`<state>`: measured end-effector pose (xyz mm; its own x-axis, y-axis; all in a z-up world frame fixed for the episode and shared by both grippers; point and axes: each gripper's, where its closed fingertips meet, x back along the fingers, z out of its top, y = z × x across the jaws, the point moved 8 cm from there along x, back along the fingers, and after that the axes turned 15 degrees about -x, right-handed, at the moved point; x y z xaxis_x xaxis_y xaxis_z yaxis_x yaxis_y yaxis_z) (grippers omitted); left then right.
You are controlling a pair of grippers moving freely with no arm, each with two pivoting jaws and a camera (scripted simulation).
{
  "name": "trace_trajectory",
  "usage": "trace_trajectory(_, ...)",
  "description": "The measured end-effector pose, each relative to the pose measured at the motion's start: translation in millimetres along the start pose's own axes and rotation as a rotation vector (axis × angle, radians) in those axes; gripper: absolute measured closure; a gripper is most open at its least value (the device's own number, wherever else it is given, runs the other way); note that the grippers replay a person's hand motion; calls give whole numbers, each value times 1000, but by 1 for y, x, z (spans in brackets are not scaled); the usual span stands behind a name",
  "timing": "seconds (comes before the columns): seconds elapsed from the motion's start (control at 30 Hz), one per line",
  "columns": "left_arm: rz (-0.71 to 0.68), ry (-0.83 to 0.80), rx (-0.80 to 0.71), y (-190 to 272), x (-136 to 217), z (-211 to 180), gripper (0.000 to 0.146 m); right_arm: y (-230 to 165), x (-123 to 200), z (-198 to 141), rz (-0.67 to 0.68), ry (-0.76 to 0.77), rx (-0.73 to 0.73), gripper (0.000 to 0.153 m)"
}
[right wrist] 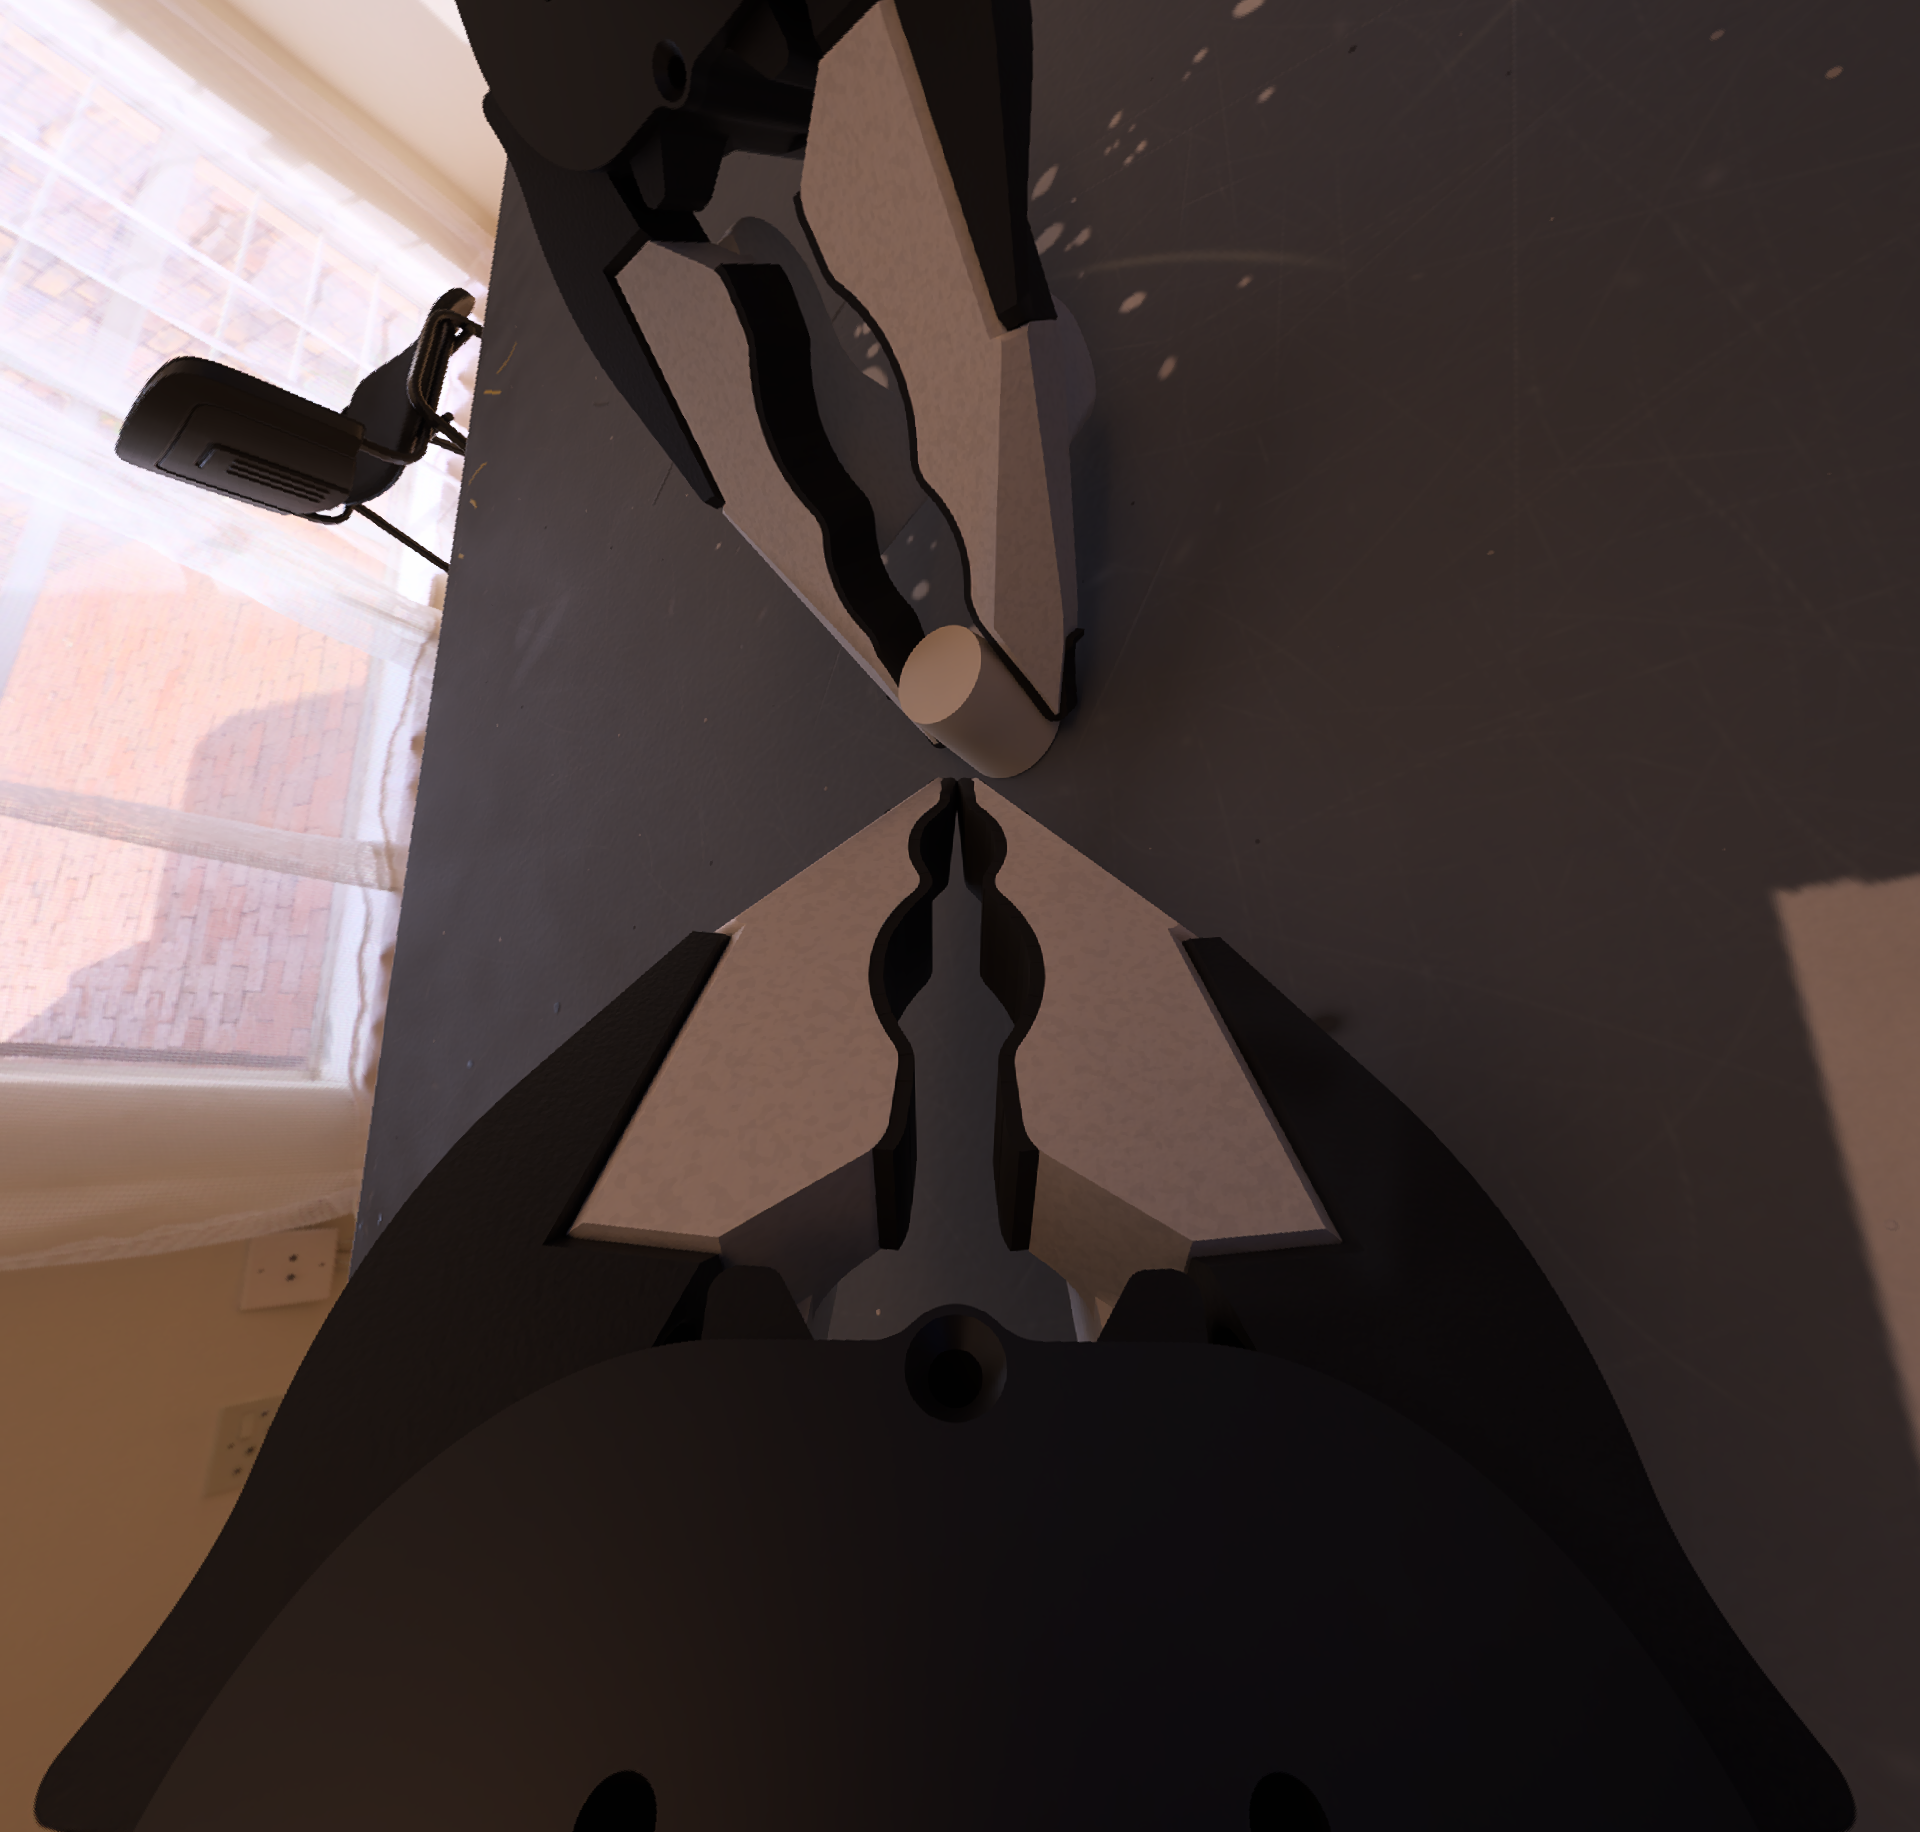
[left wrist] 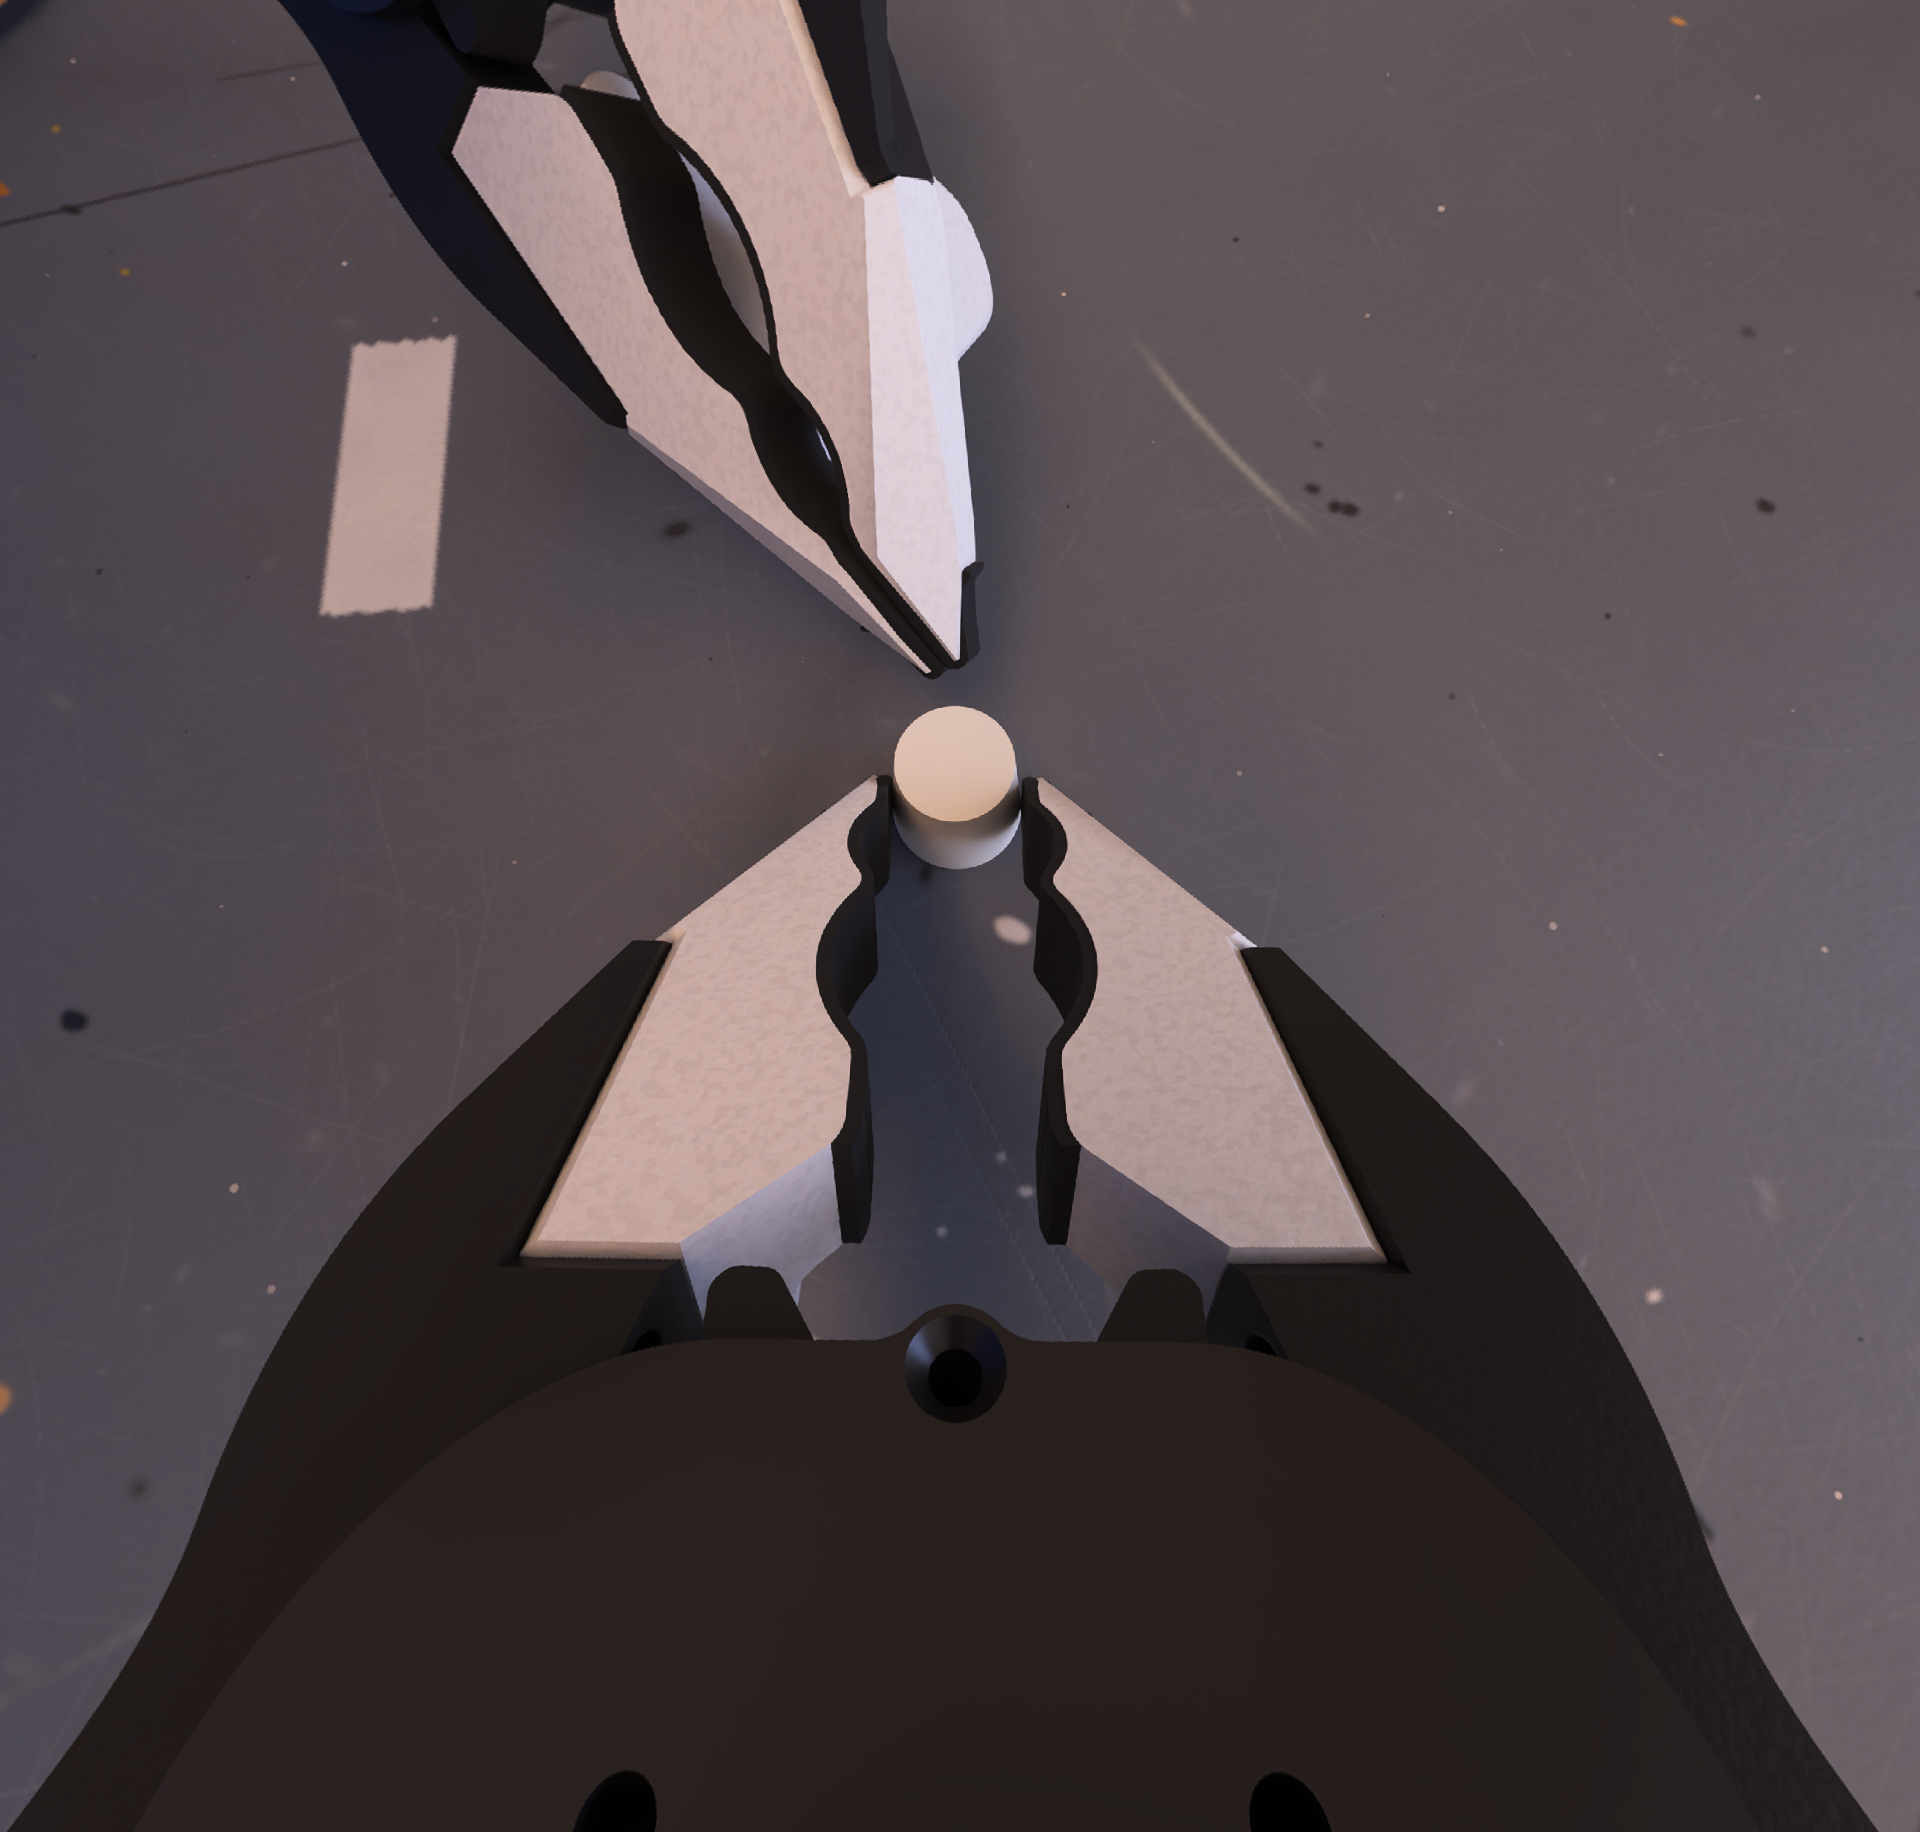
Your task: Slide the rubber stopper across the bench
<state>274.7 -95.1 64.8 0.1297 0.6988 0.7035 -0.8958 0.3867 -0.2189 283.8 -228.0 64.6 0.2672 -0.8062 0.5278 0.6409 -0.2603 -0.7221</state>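
The rubber stopper (left wrist: 954,766) is a small pale cylinder standing on the dark grey bench (left wrist: 1455,743). My left gripper (left wrist: 956,803) is shut on it, one fingertip on each side, low at the bench surface. My right gripper (left wrist: 943,662) is shut and empty, its tips pointing at the stopper from the far side with a small gap. In the right wrist view the right gripper (right wrist: 958,793) sits just short of the stopper (right wrist: 966,696), which the left gripper (right wrist: 992,707) holds between its tips.
A strip of white tape (left wrist: 387,478) lies on the bench to the left; a pale patch (right wrist: 1849,1055) shows in the right wrist view. The bench edge (right wrist: 416,847) runs along a window, with a black clamped device (right wrist: 260,442) on it.
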Motion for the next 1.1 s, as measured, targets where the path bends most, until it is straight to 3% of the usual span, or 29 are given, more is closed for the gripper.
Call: trace_trajectory(1.1, 6, -3, -4, -1, -2, 2, 122, -9, 3, -8, 40, 36, 64, 153)
